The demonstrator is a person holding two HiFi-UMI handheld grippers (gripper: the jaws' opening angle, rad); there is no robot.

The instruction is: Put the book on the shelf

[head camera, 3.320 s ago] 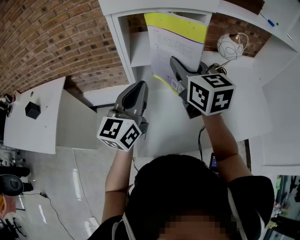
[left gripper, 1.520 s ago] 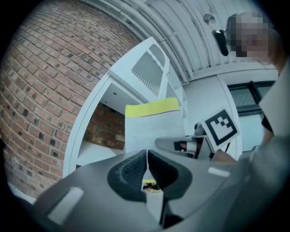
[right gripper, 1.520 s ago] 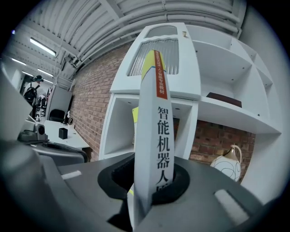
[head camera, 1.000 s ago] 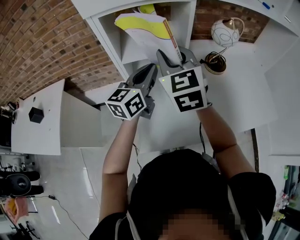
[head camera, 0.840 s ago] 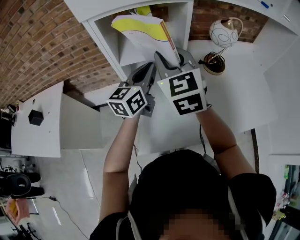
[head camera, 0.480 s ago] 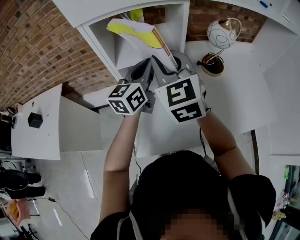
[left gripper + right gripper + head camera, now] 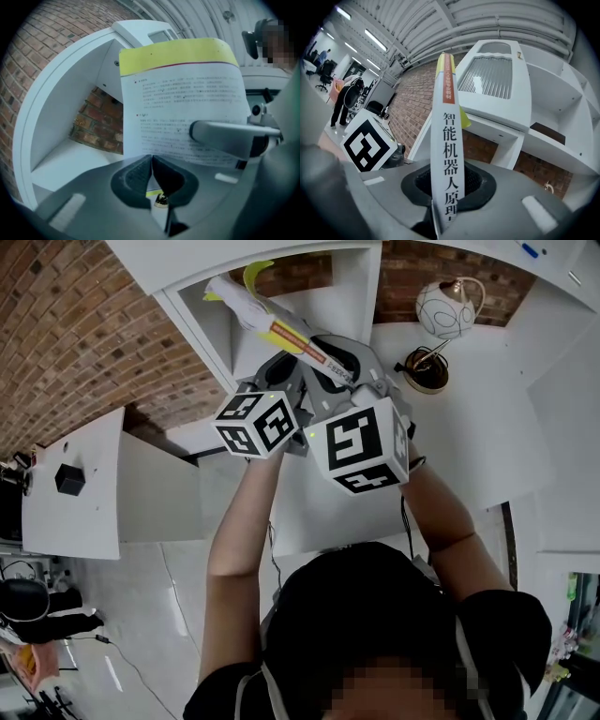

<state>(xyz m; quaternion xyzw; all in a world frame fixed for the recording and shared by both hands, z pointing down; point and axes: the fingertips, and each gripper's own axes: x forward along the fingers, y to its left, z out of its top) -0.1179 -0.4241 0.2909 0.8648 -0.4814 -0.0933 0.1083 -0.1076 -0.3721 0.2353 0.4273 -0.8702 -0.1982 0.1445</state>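
One book (image 7: 446,117), clamped by its spine in the right gripper (image 7: 449,185), stands at the shelf (image 7: 352,287) opening. The left gripper (image 7: 151,160), fingers clenched empty, hovers just beside its cover. Best pushed in upright, spine outward, clear of the sidewalls.

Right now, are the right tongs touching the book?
Touching. The right gripper view shows the right tongs shut on the book, squeezing its spine from both sides.

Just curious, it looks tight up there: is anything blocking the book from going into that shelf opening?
Nothing visible does: the shelf opening beyond the book shows only white walls and brick behind.
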